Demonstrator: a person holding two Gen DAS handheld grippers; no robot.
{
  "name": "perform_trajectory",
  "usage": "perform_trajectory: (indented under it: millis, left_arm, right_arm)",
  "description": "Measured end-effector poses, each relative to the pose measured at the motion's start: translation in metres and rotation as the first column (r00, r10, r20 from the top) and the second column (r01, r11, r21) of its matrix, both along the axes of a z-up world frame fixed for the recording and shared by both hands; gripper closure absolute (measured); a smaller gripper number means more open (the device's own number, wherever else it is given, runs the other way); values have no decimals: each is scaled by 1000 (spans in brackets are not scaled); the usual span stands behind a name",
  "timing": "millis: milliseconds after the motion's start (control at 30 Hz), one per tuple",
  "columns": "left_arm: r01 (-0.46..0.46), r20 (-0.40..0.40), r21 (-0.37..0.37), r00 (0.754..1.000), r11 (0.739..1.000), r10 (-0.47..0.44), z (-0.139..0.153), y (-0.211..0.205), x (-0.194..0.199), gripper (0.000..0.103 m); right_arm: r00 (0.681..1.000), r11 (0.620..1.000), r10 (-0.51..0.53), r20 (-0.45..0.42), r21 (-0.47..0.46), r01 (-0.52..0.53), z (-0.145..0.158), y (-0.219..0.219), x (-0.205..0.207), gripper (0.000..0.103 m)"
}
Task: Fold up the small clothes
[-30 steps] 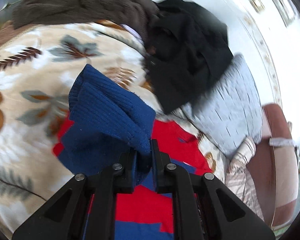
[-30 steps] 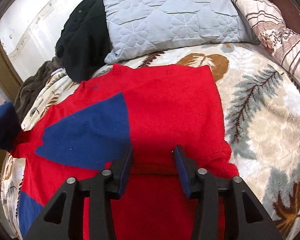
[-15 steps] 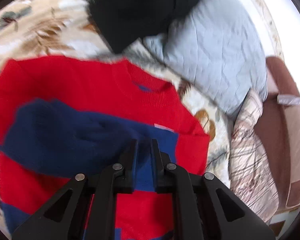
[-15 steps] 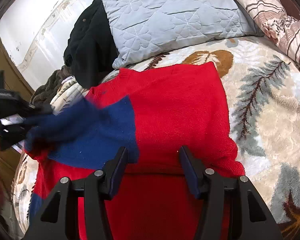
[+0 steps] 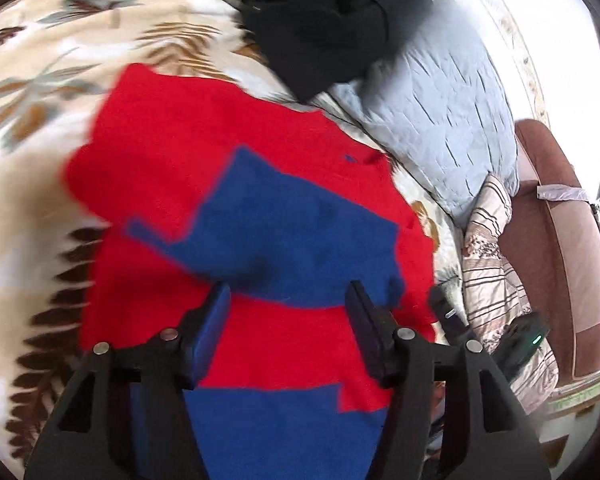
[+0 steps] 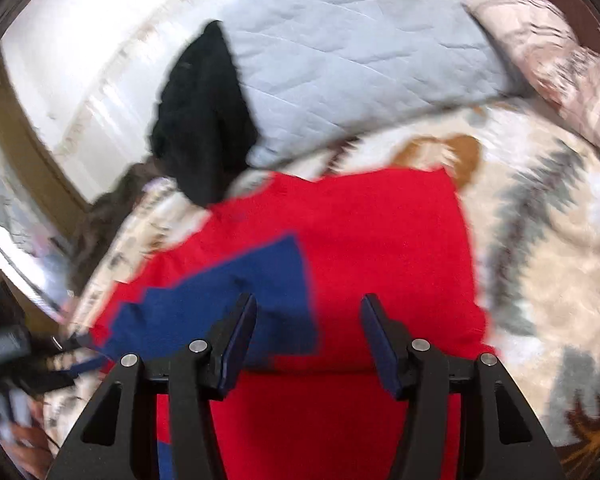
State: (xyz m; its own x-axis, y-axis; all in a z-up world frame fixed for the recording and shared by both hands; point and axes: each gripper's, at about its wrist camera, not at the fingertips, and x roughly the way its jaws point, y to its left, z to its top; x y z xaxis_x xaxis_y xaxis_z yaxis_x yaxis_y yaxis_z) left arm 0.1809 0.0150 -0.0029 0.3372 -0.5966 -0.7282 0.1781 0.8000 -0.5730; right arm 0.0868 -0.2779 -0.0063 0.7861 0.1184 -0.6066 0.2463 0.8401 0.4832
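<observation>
A red and blue knit sweater (image 5: 188,148) lies on the leaf-print blanket (image 5: 40,60). Its blue sleeve (image 5: 292,236) lies folded across the red body. My left gripper (image 5: 288,312) is open and empty, just above the sweater's middle. In the right wrist view the same sweater (image 6: 380,232) fills the centre, with the blue sleeve (image 6: 240,296) on its left part. My right gripper (image 6: 308,332) is open and empty over the sweater's lower part. The right gripper also shows at the right edge of the left wrist view (image 5: 480,340).
A black garment (image 5: 324,16) lies on a grey quilted pillow (image 5: 440,120) beyond the sweater. A striped pillow (image 5: 496,272) and a brown headboard (image 5: 556,240) are to the right. A brown garment (image 6: 116,208) lies near the wall.
My left gripper carried the blue sleeve across the red body, then opened and let it go. The sleeve now lies flat. My right gripper stayed open and shifted slightly.
</observation>
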Motion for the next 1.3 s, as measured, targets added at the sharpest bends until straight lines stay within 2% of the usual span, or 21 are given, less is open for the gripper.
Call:
perform_trajectory:
  millis: [133, 200, 233, 267, 333, 400, 500, 633, 933, 1100, 1167, 1267, 1300]
  left_arm:
    - [11, -35, -32, 999, 999, -12, -27, 5, 0, 45]
    - [25, -52, -20, 998, 999, -26, -36, 2, 4, 45]
    - [22, -55, -20, 998, 1000, -23, -37, 2, 6, 45]
    - [19, -55, -33, 998, 999, -21, -36, 2, 8, 45]
    - [14, -47, -39, 999, 999, -16, -32, 4, 12, 45]
    - [4, -49, -35, 999, 999, -6, -31, 6, 15, 45]
    - [-15, -87, -78, 996, 997, 8, -35, 13, 20, 45]
    - [-53, -108, -98, 993, 994, 43, -37, 21, 23, 45]
    - [-94, -114, -80, 990, 992, 84, -39, 27, 27, 45]
    - [-80, -108, -47, 991, 996, 75, -37, 24, 28, 45]
    - [-66, -109, -41, 992, 997, 62, -35, 23, 27, 45]
    - [8, -78, -104, 997, 995, -16, -23, 18, 21, 45]
    - [44, -38, -126, 998, 991, -49, -13, 15, 17, 44]
  right_arm:
    - [992, 998, 64, -111, 14, -63, -17, 29, 35, 39]
    - [990, 996, 80, -115, 49, -75, -26, 37, 44, 39]
    - [990, 995, 91, -105, 58, -86, -28, 42, 45, 44]
    - [990, 994, 104, -98, 51, -99, -28, 47, 48, 64]
    - [985, 990, 141, -95, 35, -138, -27, 55, 54, 96]
    - [989, 991, 135, -67, 7, -135, -20, 53, 51, 96]
    - [994, 995, 101, -31, -15, -101, -8, 41, 45, 98]
    - [1000, 1000, 15, -2, -20, -15, 5, 9, 34, 98]
    - [988, 988, -156, -17, -25, 155, 3, -64, 3, 98]
    - [975, 982, -189, -117, -44, 185, -26, -82, 3, 98]
    - [970, 983, -184, -159, -21, 183, -39, -85, 4, 99]
    - [962, 970, -234, -139, 34, 241, -28, -91, -6, 92]
    - [962, 966, -247, -119, 48, 254, -24, -92, -11, 92]
